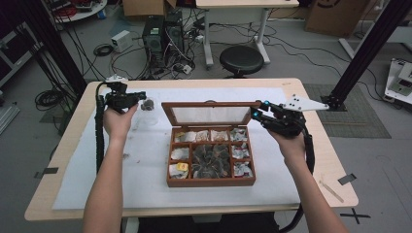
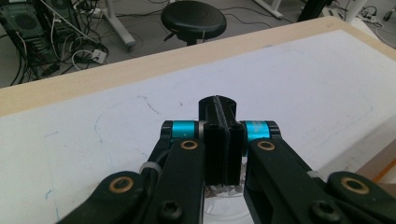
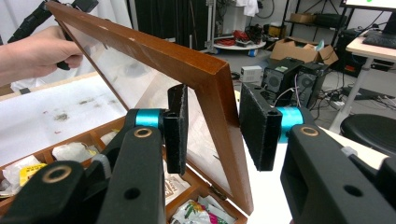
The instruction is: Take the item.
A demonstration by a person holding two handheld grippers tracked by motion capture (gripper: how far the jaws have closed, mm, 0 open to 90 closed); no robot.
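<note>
Pale wooden table under a white sheet, with a grey floor, cable tangles, a computer tower and a round black stool beyond the far edge.

Right gripper at center frame of the right gripper view, 2 jaws part-way open and straddling the side rail of the glass lid. Left-of-frame pad close against the inner face by the glass, other pad just beside the outer edge with a thin sliver of light between. Cannot tell whether the pads actually press. Lid tilted up and back, hinged at the far side of the wooden box, which sits at the center of the high view. Inside the box, small pale packets in the side compartments around 1 large middle compartment of dark, petal-like pieces.

Left gripper at lower center of the left gripper view, jaws fully closed, pads flush together, low over bare sheet. Crinkled silvery scrap peeking out beneath the jaws at the bottom edge; held or merely lying below, not clear. In the high view, same gripper at upper left, well apart from the box, a small dark clump on the sheet just to its right.
</note>
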